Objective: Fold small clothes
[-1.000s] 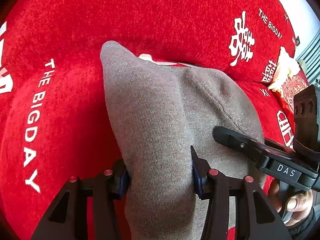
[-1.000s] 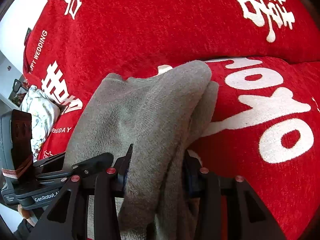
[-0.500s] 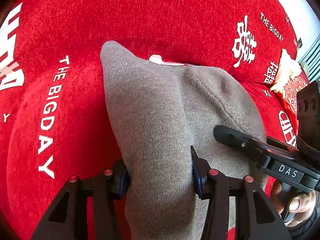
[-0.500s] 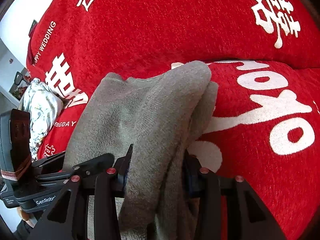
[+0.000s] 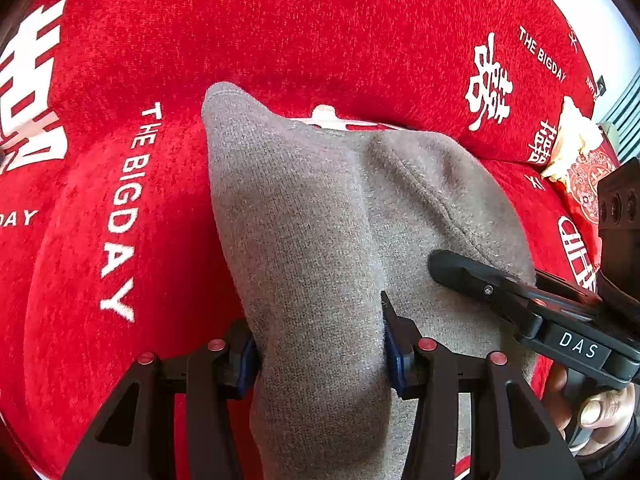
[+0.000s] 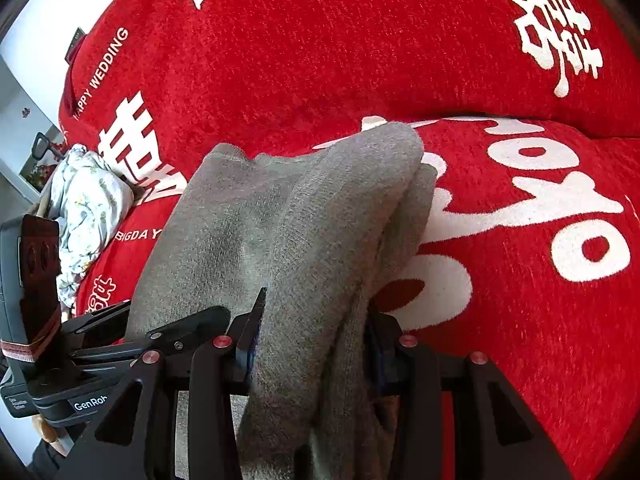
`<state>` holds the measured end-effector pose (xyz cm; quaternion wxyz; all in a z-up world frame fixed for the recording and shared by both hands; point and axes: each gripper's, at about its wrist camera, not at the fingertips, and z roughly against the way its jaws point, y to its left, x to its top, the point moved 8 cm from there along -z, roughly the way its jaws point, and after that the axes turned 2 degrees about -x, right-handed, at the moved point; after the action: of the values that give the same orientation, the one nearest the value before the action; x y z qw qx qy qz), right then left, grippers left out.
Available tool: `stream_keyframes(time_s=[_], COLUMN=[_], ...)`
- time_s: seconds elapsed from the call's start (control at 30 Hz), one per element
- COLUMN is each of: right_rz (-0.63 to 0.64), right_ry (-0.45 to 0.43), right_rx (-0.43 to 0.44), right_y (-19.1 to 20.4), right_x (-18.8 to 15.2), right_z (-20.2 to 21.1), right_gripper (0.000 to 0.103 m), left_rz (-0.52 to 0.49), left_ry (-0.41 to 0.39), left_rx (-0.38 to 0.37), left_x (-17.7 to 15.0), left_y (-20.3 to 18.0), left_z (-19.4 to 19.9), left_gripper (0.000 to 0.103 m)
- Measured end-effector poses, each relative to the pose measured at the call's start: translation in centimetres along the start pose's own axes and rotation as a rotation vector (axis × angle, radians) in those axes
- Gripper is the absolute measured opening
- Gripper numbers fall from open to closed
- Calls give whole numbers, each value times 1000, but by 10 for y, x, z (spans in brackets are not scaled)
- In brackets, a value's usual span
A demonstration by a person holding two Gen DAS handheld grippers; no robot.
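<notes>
- The left tool (image 5: 320, 344) is closed on a bunched fold of the grey knit garment (image 5: 304, 216), its blue-padded fingers (image 5: 394, 354) pressing the cloth from both sides.
- The right tool (image 6: 312, 344) grips another thick fold of the same grey knit garment (image 6: 320, 232), layers packed between its fingers.
- The garment hangs between the two tools, held up above the seat of a red sofa cover (image 5: 320, 20) printed with white lettering; its far end droops toward the crease where seat meets backrest.
- Only the left wrist view shows the right tool from the side, with the person's hand (image 5: 600, 408) on its handle, and a red patterned cushion (image 5: 588, 184) toward the sofa's right end.
- Only the right wrist view shows a crumpled floral cloth (image 6: 88, 208) at the sofa's left end, and the garment's doubled layers.
</notes>
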<state>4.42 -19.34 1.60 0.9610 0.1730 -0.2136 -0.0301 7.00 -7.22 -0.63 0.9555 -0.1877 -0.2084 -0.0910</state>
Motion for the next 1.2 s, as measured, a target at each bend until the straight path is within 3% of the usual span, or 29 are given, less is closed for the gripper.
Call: stream_keyframes(time_s=[1.2], right_rz=[16], right_ry=[-34], right_rx=[5], right_y=[19], right_x=[-53], right_z=[24], right_gripper=[44], left_rz=[-27], left_ry=[-19], left_rx=[52], left_x=[-54], left_y=[-8], left_z=[28], left_gripper=[51])
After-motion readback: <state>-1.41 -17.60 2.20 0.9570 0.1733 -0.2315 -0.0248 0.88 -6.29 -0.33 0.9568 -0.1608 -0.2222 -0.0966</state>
